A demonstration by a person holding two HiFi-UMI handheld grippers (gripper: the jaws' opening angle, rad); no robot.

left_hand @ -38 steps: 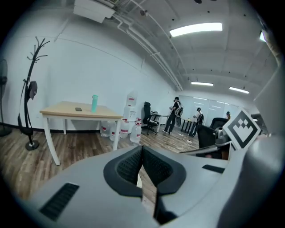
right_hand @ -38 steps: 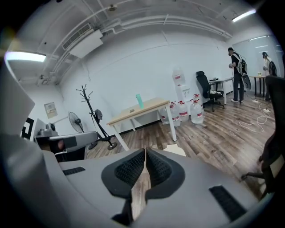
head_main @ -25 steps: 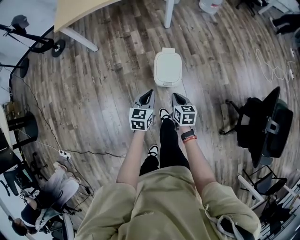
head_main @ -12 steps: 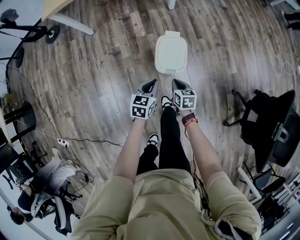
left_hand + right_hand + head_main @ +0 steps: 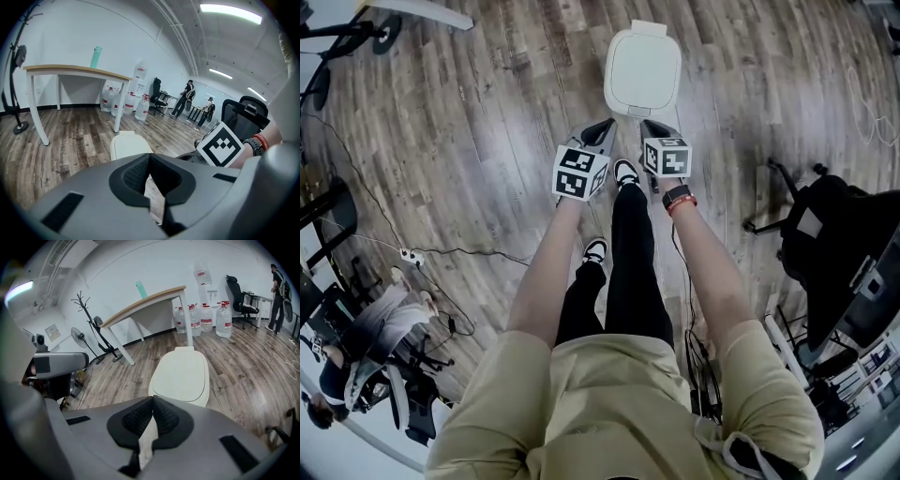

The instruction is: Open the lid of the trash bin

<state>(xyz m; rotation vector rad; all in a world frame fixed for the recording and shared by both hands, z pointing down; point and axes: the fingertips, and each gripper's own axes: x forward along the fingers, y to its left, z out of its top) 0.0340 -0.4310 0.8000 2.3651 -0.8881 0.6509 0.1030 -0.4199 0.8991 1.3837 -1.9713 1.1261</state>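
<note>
left gripper point(image 5: 604, 127) and right gripper point(image 5: 646, 125) are hanging pinched together, empty. the lid point(image 5: 643, 67) is probably light, stiff plastic; i'm eyeing its front lip.

Place: an open-plan office.
Floor: wood-look planks point(image 5: 469, 141), with a cable point(image 5: 459, 251) trailing across them.
Furniture: wooden-topped desk point(image 5: 145, 303), black office chair point(image 5: 236, 298), coat stand point(image 5: 88, 317).
Supplies: water jugs point(image 5: 206, 317) lined along the white wall.
Ceiling: strip lights point(image 5: 229, 13).
</note>
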